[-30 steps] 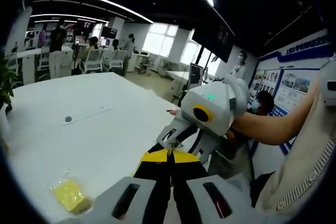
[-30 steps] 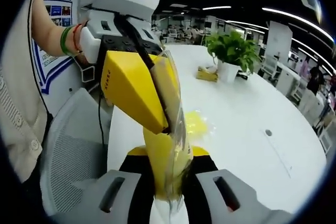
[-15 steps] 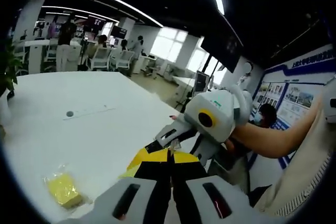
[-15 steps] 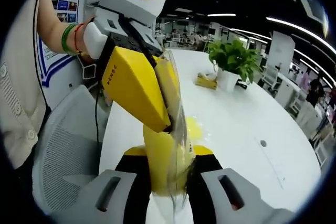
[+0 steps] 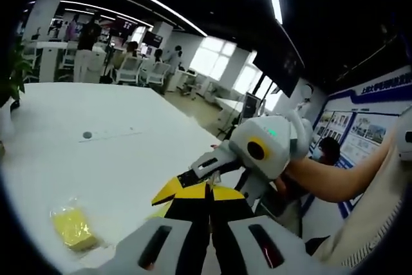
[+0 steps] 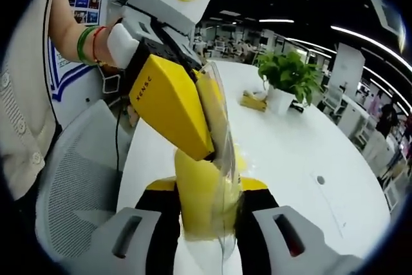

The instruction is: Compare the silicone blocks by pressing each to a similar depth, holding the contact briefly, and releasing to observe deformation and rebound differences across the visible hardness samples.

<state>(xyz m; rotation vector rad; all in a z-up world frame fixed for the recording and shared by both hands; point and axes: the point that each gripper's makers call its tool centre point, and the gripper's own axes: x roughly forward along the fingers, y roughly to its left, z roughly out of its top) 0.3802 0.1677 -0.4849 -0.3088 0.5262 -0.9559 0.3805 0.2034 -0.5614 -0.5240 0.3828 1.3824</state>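
Note:
A yellow silicone block (image 6: 196, 191) in a clear plastic bag (image 6: 225, 127) stands upright between the jaws of my right gripper (image 6: 203, 188), which is shut on it. My left gripper (image 6: 215, 152) reaches in from the upper left, its yellow jaws shut on the bag's upper edge. In the left gripper view, my left gripper (image 5: 207, 188) is shut at the bottom, tip to tip with the right gripper (image 5: 193, 181). A second bagged yellow block (image 5: 72, 228) lies on the white table (image 5: 96, 159), and shows behind the held bag (image 6: 240, 159).
A potted plant (image 6: 283, 75) and a small yellow item (image 6: 253, 100) sit farther along the table (image 6: 309, 152). A grey mesh chair (image 6: 71, 198) stands at the table's near edge. A person's arm (image 5: 335, 175) holds the right gripper. People and desks fill the far office.
Both grips have held. The left gripper has risen and tilted slightly while pinching the bag. Both views have shifted a little with the hands.

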